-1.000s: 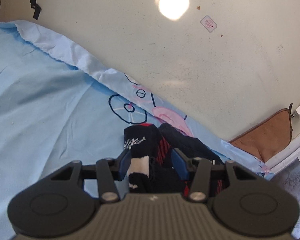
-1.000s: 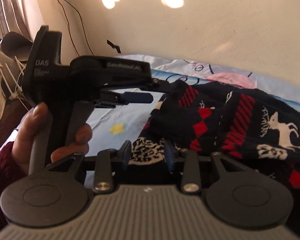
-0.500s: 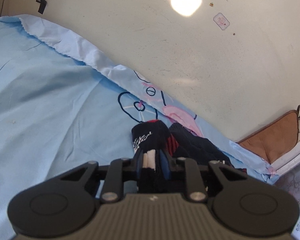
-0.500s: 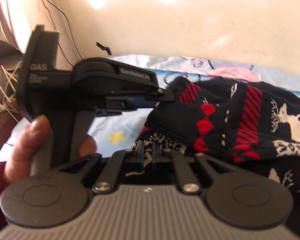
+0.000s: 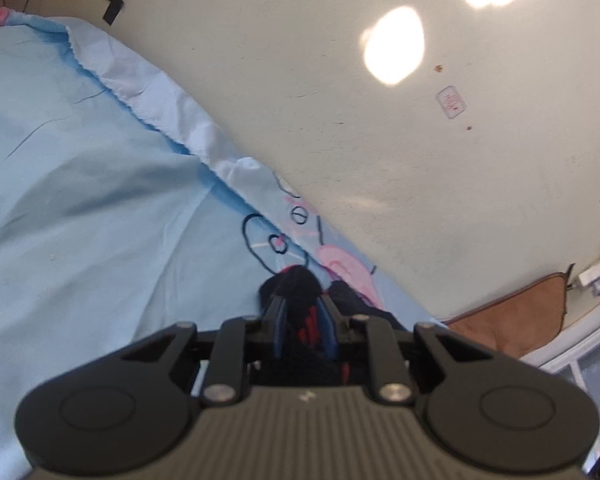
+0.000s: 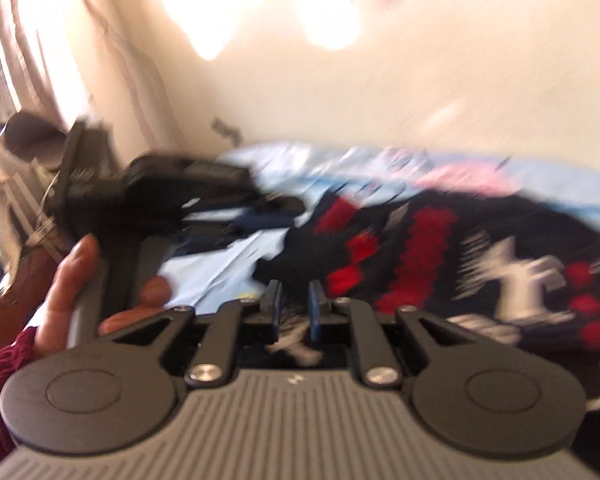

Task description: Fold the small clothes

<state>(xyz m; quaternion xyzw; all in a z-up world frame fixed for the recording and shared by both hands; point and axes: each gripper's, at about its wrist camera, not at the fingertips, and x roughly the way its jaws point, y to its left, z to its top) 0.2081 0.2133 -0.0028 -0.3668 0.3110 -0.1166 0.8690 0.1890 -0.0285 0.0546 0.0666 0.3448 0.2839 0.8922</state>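
sweater, black knit with red zigzags and white deer, lay bunched on the light blue bedsheet by the wall. left gripper was clamped on a dark fold of it; right gripper was pinched on the patterned hem, though that view was blurred. risk, as i judged it: thick knit could slip from one clamp if the two pulled unevenly, leaving the fold crooked or dragging the sheet.
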